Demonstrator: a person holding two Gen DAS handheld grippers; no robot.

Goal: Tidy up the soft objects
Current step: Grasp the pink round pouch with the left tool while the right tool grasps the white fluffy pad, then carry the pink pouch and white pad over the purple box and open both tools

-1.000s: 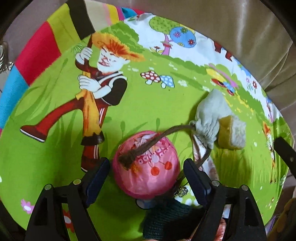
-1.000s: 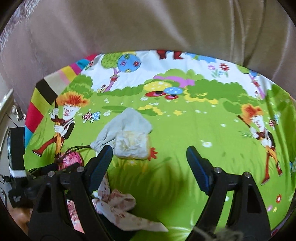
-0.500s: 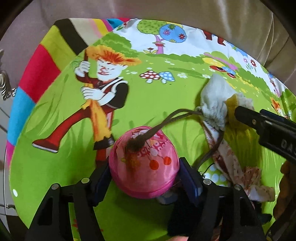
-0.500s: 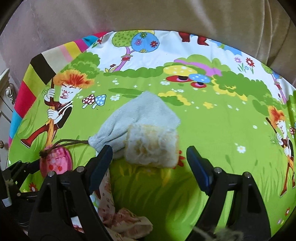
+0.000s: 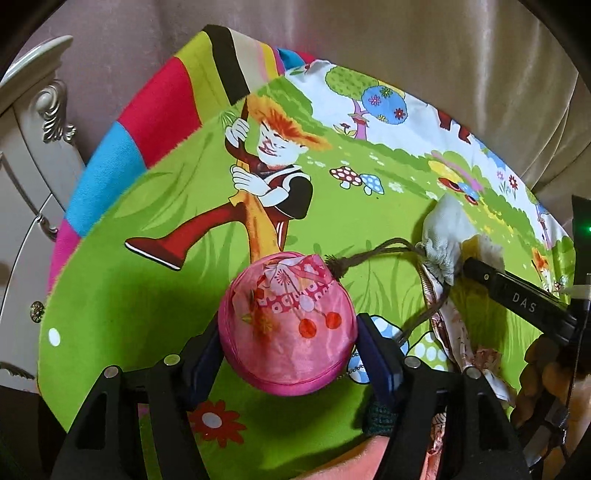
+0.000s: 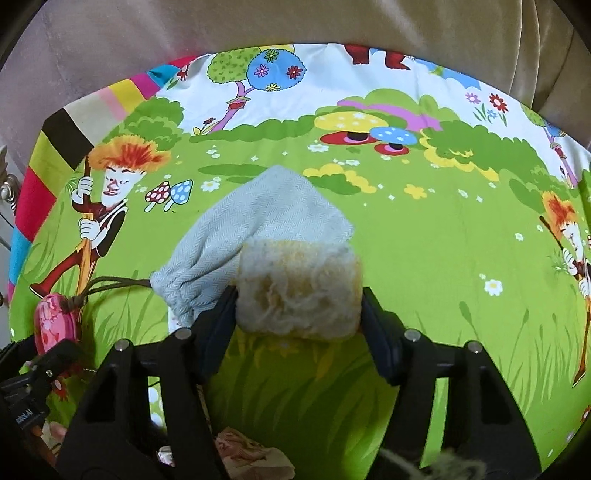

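In the left wrist view my left gripper (image 5: pixel 288 350) is shut on a round pink satin pouch (image 5: pixel 288 325) and holds it over the cartoon-print cloth (image 5: pixel 155 229). In the right wrist view my right gripper (image 6: pixel 297 317) is shut on a fluffy yellow-white sponge block (image 6: pixel 299 288). A grey drawstring bag (image 6: pixel 255 229) lies just behind and left of the block, its brown cord (image 6: pixel 110 282) running to the pink pouch (image 6: pixel 53 321). The bag (image 5: pixel 445 236) and the right gripper's finger (image 5: pixel 517 299) show at the right of the left wrist view.
A floral fabric piece (image 5: pixel 465 343) lies beside the bag's cord, and also shows at the bottom of the right wrist view (image 6: pixel 255 458). A white carved cabinet (image 5: pixel 33 155) stands left of the cloth. Beige sofa upholstery (image 6: pixel 332 22) rises behind the cloth.
Both grippers closed: the left on the pink pouch, the right moved forward onto the sponge block and shut on it. The cord's knot slid off the pouch top.
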